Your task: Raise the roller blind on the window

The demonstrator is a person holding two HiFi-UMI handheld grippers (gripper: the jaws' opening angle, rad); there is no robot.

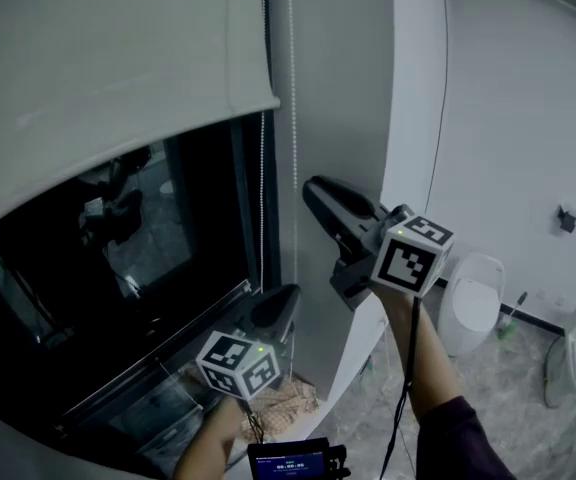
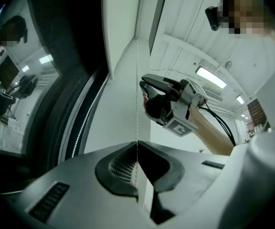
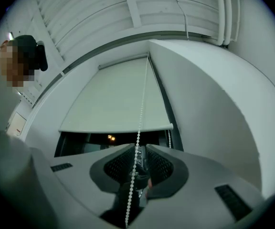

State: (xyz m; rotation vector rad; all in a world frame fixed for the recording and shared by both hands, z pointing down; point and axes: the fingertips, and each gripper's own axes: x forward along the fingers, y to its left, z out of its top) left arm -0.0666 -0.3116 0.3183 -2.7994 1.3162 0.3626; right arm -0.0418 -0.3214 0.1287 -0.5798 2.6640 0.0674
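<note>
— Nearest me is the small screen [image 1: 290, 461] at the bottom of the head view, and just above it my left gripper [image 1: 288, 296]. Its jaws are pinched together on the bead chain [image 1: 294, 88], low on the run.

— And the other one?

— My right gripper [image 1: 315, 188] sits higher on the same run. Its jaws are a little apart and the chain passes loose between the pads, not clamped.

— How will the chain handle?

— Light, thin and limp, I judge. The beads are small and hard and could slip through the pads, so I'd clamp squarely across it and pull straight along its line. The load should be modest.

— Where's the blind?

— The roller blind [image 1: 98, 78] is partly up. Its bottom bar crosses the dark window [image 1: 148, 258], with glass showing below. The chain hangs beside the frame, in front of a plain white wall [image 1: 353, 88].

— The room?

— A washroom, with a urinal [image 1: 473, 303] and a toilet [image 1: 570, 353] off to the right on a pale stone-look floor [image 1: 508, 408].
</note>
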